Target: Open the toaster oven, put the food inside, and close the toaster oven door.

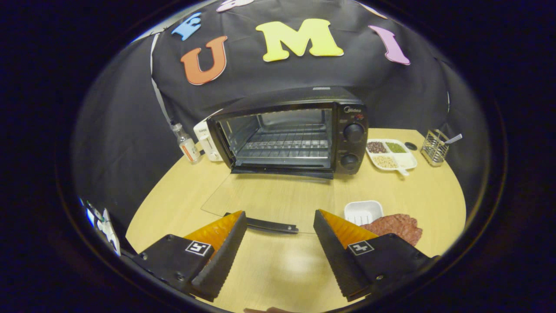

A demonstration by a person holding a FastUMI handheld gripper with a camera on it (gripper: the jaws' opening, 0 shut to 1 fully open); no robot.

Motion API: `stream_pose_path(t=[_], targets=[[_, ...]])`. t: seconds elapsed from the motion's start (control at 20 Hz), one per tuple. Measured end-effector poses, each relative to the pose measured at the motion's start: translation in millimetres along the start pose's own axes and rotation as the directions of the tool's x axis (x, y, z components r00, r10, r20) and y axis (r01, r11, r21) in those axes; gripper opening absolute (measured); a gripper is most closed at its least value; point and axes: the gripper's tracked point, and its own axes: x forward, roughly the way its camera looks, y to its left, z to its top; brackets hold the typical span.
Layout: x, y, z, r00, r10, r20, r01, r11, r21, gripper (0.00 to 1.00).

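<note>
A black toaster oven (291,130) stands at the back of the wooden table (182,204) with its glass door (269,198) folded down flat. The door's dark handle (271,225) lies just ahead of my fingers, between them. Inside, a wire rack (284,145) sits bare. A reddish-brown slab of meat (397,226) lies on the table just beyond my right finger, next to a small white dish (362,211). My gripper (280,221) is open, with nothing between its fingers.
A divided white tray (406,161) with beans and grains sits right of the oven. Farther right stands a wire holder (434,148) with a utensil. Left of the oven are a small bottle (186,145) and a white appliance (206,139).
</note>
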Motion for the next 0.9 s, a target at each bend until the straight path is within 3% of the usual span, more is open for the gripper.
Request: stream_pose_path(t=[0.5,0.8,0.9], targets=[[-69,-124,27,0.997,-0.072,0.022,0.071,0.997,0.024,0.99],[-50,-172,-2,0.997,-0.005,-0.076,0.013,0.995,0.099,0.94],[-41,-180,-16,0.993,0.020,-0.115,-0.003,0.989,0.146,0.88]])
